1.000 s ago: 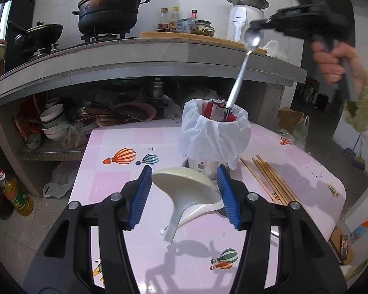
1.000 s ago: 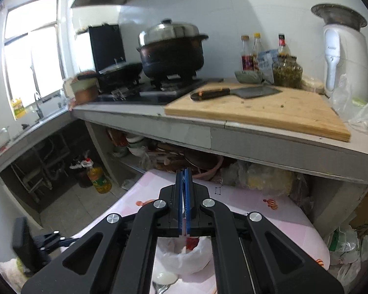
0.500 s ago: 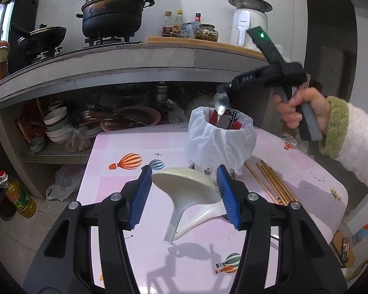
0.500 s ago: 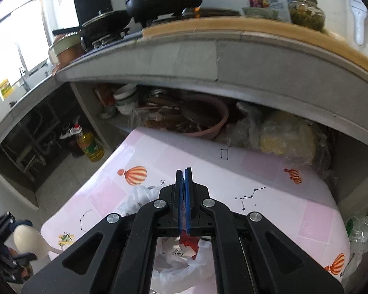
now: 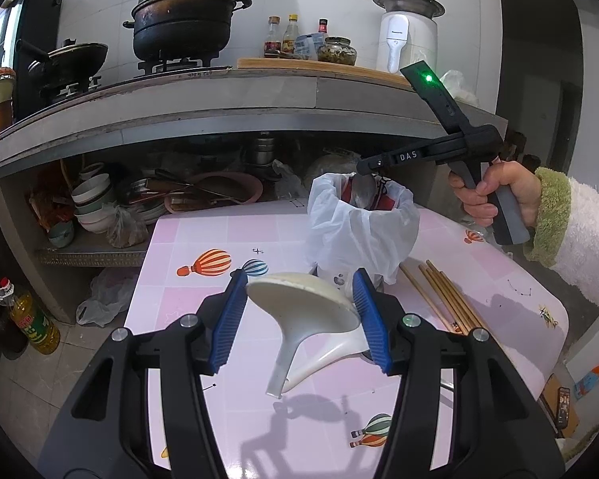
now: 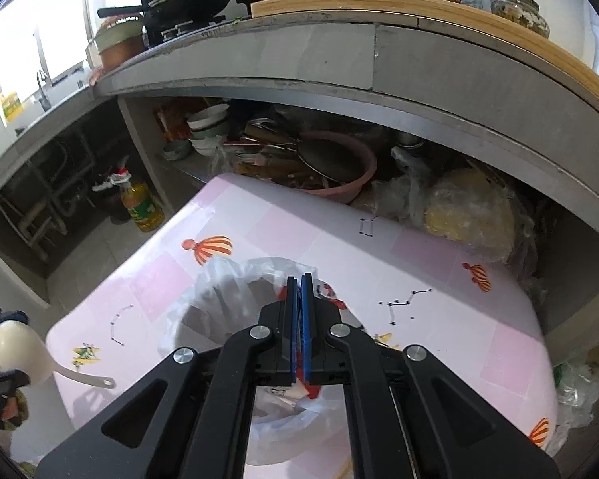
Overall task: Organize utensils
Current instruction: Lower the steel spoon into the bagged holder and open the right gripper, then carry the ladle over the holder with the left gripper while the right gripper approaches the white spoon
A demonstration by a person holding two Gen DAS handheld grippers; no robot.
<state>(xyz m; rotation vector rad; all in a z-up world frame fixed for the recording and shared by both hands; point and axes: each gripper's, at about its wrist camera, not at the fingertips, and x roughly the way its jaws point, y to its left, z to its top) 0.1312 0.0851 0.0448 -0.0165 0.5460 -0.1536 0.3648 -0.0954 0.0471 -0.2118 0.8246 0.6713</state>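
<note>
Pink balloon-printed tabletop (image 5: 203, 239) fills the lower frame. Our left gripper (image 5: 299, 311) clamps a white plastic ladle (image 5: 303, 303) at its bowl. At centre right, our right gripper (image 5: 365, 167) pinches a metal spoon (image 5: 364, 191) above the white bag-lined utensil holder (image 5: 359, 227). Wooden chopsticks (image 5: 443, 295) lie beside it.

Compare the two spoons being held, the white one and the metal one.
The white ladle is pale and broad-bowled; the metal spoon is grey, shiny and smaller-bowled. The ladle sits between the wide-apart fingers of the left gripper, handle pointing down above the table; the spoon hangs from the closed right gripper, its handle already down in the bag-lined holder. Both are held off the table.
</note>
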